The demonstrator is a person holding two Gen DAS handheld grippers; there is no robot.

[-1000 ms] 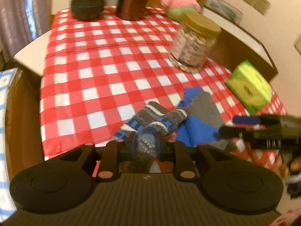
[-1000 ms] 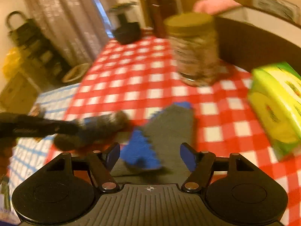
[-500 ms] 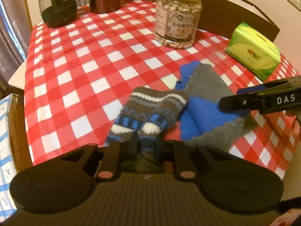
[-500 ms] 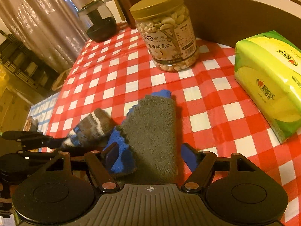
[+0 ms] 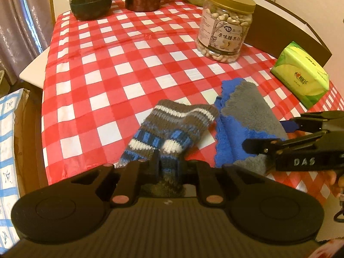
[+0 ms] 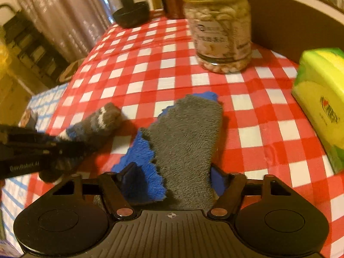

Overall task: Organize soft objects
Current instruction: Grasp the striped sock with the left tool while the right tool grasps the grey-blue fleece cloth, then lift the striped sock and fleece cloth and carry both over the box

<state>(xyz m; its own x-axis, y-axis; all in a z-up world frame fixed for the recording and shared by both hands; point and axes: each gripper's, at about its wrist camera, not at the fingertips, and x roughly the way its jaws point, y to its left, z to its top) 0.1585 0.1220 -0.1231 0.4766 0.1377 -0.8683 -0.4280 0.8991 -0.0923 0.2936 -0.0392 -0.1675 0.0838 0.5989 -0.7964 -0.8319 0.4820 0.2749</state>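
Your left gripper [image 5: 168, 163] pinches the striped sock [image 5: 172, 126] on the counter [image 5: 107, 64]. Your right gripper [image 6: 172, 178], jaws just closing, straddles the grey-blue sock [image 6: 187, 137] beside it; contact unclear.

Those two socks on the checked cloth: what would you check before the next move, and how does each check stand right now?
1. Left gripper clamped on the striped knit sock: ok, its jaws have just closed further onto the near end.
2. Right gripper gripping the grey and blue fuzzy sock: not ok, its jaws have just been closing, but the pads are not pressing the sock between them.
3. Socks apart from each other: cannot tell, their edges look close.
4. Nut jar away from both socks: ok.
5. Tissue pack away from the fuzzy sock: ok.
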